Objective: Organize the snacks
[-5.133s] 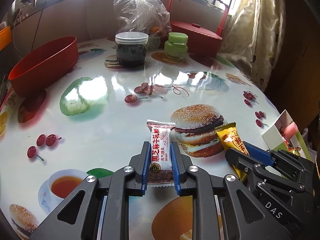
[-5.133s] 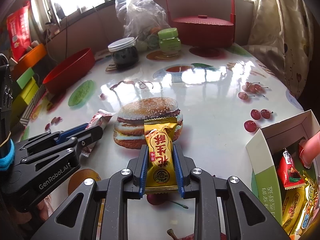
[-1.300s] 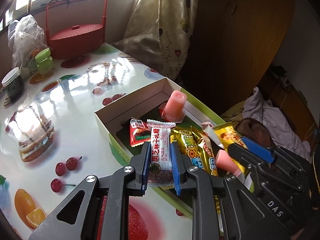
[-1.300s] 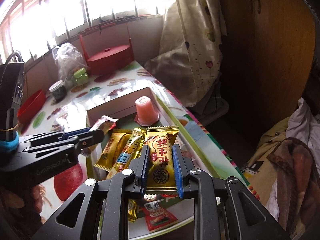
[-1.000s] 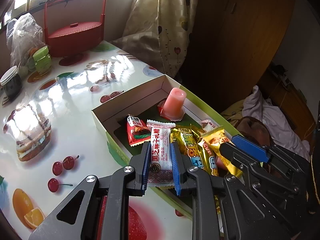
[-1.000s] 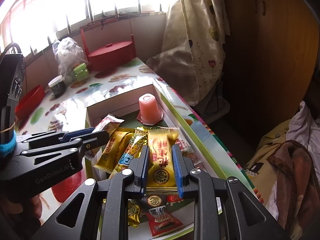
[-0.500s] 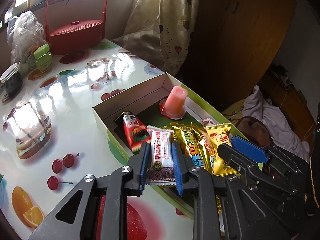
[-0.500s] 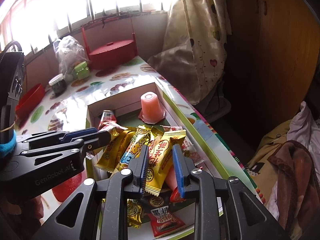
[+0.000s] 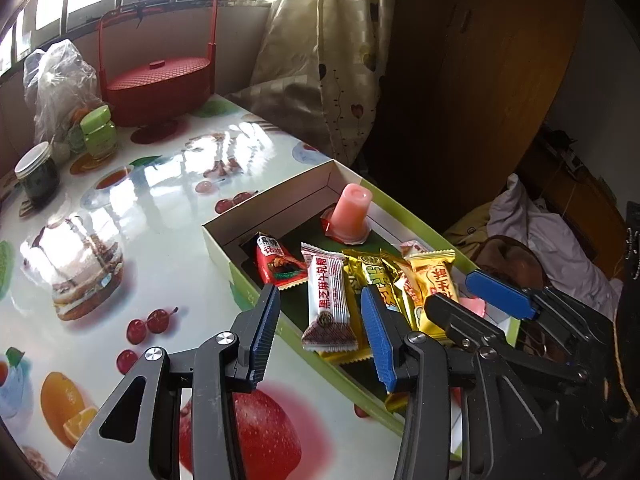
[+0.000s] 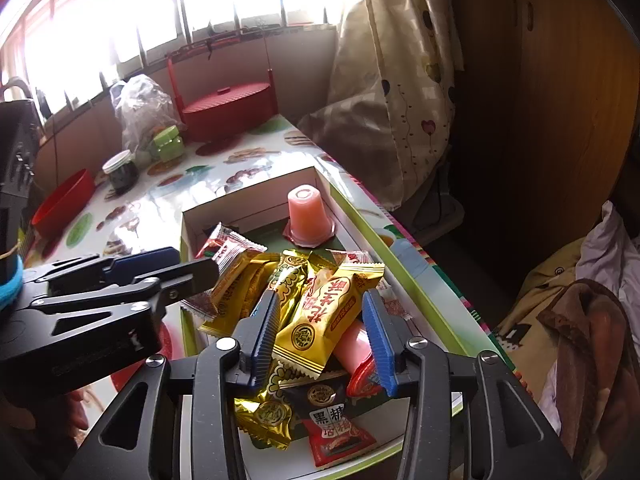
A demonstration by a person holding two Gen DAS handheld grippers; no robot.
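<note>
We see a glossy fruit-print table [image 9: 168,208] with an open cardboard box [image 9: 272,208] at its edge, green outside and white inside, holding the snacks. Inside it one pink jelly cup [image 9: 352,216] stands upside down at the far end, and a second pink cup [image 10: 352,344] lies under the wrappers. We count one white sesame candy bar [image 9: 328,300], one yellow peanut crisp bar [image 10: 324,316], several gold wrappers [image 9: 380,280] that we cannot count exactly, and two red packets [image 9: 276,264]. Our left gripper [image 9: 318,334] hovers over the white bar, fingers apart and empty. Our right gripper [image 10: 320,336] hangs above the yellow bar, its fingers likewise spread and holding nothing. Farther back stand one red lidded basket [image 9: 160,88], one dark jar [image 9: 36,176] and one green jar [image 9: 98,132].
</note>
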